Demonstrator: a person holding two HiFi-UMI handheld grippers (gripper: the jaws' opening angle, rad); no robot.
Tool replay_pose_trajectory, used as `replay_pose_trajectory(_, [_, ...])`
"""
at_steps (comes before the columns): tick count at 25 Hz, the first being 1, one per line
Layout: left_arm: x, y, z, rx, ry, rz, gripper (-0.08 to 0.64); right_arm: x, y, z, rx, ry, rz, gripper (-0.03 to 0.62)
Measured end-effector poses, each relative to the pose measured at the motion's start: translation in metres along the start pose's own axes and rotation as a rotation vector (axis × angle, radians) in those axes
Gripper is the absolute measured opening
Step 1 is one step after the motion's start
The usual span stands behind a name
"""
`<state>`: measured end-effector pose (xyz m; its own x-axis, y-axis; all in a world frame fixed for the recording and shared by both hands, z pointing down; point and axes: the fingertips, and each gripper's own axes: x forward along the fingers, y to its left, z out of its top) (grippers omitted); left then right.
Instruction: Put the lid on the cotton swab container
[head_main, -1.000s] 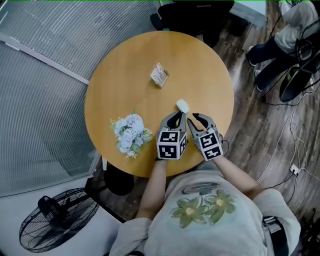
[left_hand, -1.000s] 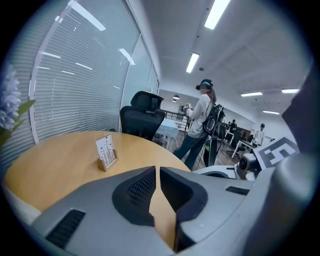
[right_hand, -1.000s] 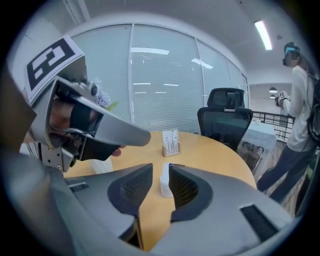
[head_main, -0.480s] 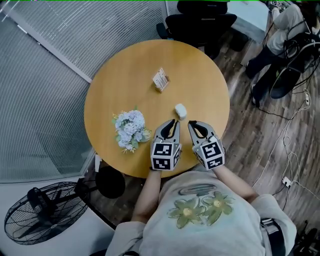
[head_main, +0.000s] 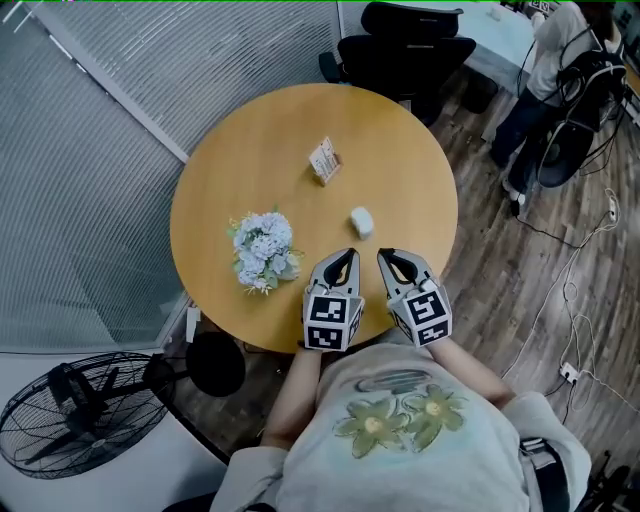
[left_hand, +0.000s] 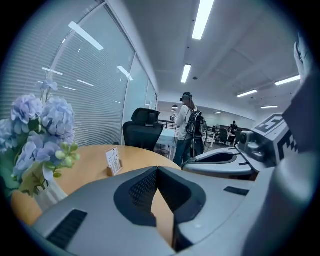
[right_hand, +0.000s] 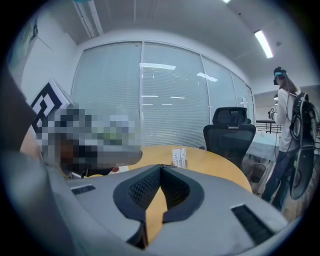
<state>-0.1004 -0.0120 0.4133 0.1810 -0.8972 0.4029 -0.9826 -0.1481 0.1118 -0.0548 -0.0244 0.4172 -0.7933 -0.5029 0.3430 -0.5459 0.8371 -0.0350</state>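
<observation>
Distance is what is new: a second ago the left gripper (head_main: 345, 256) and the right gripper (head_main: 388, 257) had their tips right by the cotton swab container (head_main: 361, 221). Now they sit back at the near edge of the table (head_main: 250, 140), close to the person's body and clear of it. The container stands alone on the wood, between the grippers and the card stand (head_main: 324, 160), with the flowers (head_main: 263, 250) off to its left. It shows as one small white piece, and no separate lid lies anywhere on the table, though it is too small to make out a seam. Each gripper's own view shows its jaws clenched tip to tip with nothing between them, only tabletop beyond. Taken together, this reads as a release and a withdrawal: the lid is most likely on, and the task looks finished.
</observation>
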Motion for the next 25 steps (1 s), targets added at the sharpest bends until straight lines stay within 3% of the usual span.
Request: replay_pose_trajectory(25, [-0.017,-0.034,-0.012,0.043,0.023,-0.017,-0.008,-0.029,0.012,-0.01,0.013,-0.011,0.02,0.003])
